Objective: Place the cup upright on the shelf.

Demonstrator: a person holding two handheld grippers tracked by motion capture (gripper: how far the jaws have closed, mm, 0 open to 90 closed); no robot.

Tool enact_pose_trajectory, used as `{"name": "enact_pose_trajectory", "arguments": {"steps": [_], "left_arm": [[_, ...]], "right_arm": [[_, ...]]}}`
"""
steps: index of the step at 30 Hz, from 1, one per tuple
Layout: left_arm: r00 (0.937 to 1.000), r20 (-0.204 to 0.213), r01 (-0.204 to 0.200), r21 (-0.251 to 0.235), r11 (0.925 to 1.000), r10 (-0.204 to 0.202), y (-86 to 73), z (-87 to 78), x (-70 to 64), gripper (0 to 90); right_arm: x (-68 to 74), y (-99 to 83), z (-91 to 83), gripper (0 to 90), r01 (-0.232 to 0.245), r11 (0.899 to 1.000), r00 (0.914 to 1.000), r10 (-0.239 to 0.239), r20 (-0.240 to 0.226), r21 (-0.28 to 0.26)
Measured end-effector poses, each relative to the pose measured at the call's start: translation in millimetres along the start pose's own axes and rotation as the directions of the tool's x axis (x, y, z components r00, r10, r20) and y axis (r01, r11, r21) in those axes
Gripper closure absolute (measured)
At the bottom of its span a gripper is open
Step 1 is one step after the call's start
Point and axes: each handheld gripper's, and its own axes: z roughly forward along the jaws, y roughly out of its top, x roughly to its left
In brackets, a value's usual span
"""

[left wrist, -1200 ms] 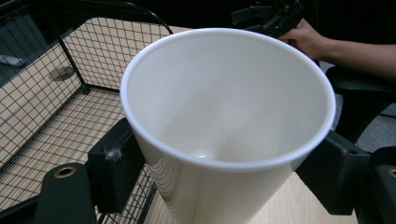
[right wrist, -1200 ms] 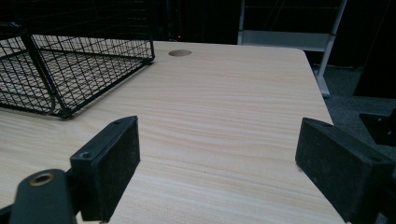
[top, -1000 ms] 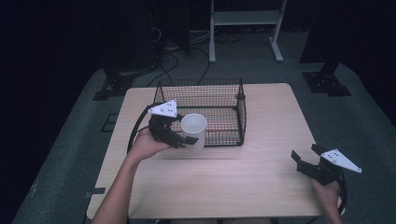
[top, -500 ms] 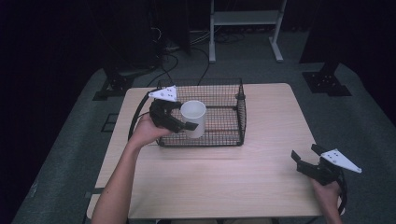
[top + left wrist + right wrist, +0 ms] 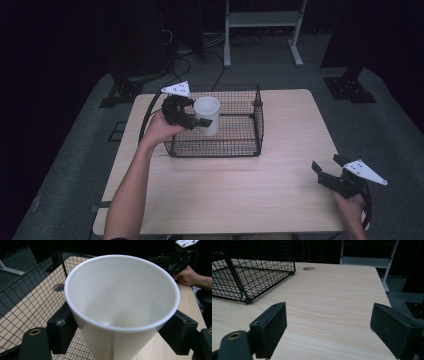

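The step in hand looks like placing the cup into the basket: the left gripper (image 5: 192, 117) carries the white cup (image 5: 207, 115) over the left part of the wire basket (image 5: 250, 150), its jaws closed on the cup's 2 sides just below the rim, as the left gripper view shows with a black pad pressed on each flank. The cup is upright, mouth up, raised above the mesh floor rather than resting on it, just inside the basket's left wall. The next move probably calls for lowering it straight down until its base meets the mesh, keeping it clear of the wall wires, and only then spreading the jaws. The cup is plain, smooth, glossy white, tapering toward its base, and empty inside. The right gripper (image 5: 334, 175) sits well apart at the near right corner of the surface (image 5: 280, 200), its jaws wide open and holding nothing.
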Motion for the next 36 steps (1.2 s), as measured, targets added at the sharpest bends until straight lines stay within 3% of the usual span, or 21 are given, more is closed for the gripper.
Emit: {"name": "enact_pose_trajectory", "arguments": {"steps": [8, 14, 21, 27, 31, 36], "left_arm": [[0.9998, -0.018, -0.002, 0.010, 0.9999, 0.003, 1.8, 10.9, 12.0, 21.5], [0.9991, -0.023, 0.037, 0.038, 0.9986, -0.036, -8.3, 23.2, 25.2, 21.5], [0.9980, -0.039, 0.052, 0.064, 0.9966, -0.050, -14.9, 35.0, 33.3, 21.5], [0.9971, -0.054, 0.058, 0.070, 0.9959, -0.054, -15.7, 42.8, 34.6, 21.5], [0.9987, -0.050, 0.010, 0.067, 0.9977, -0.006, -9.3, 52.2, 27.0, 21.5], [0.9988, -0.044, 0.023, 0.076, 0.9968, -0.020, -8.6, 57.4, 31.1, 21.5]], "right_arm": [[-0.5, 0.0, 0.1, 13.0, -0.002, 1.000, 1.0000, 0.002, -0.001, -0.001], [-0.6, 0.0, -0.1, 13.0, -0.005, 1.000, 1.0000, 0.005, -0.002, -0.002], [-1.0, 0.0, -0.1, 13.0, -0.007, 1.000, 1.0000, 0.007, -0.004, -0.003], [-1.0, 0.0, -0.1, 13.0, -0.008, 1.000, 1.0000, 0.008, -0.005, -0.003], [-1.3, 0.0, 0.0, 13.1, -0.007, 1.000, 1.0000, 0.007, -0.006, -0.004], [-1.1, -0.1, -0.3, 13.0, -0.005, 1.000, 1.0000, 0.005, -0.006, -0.004]]}}
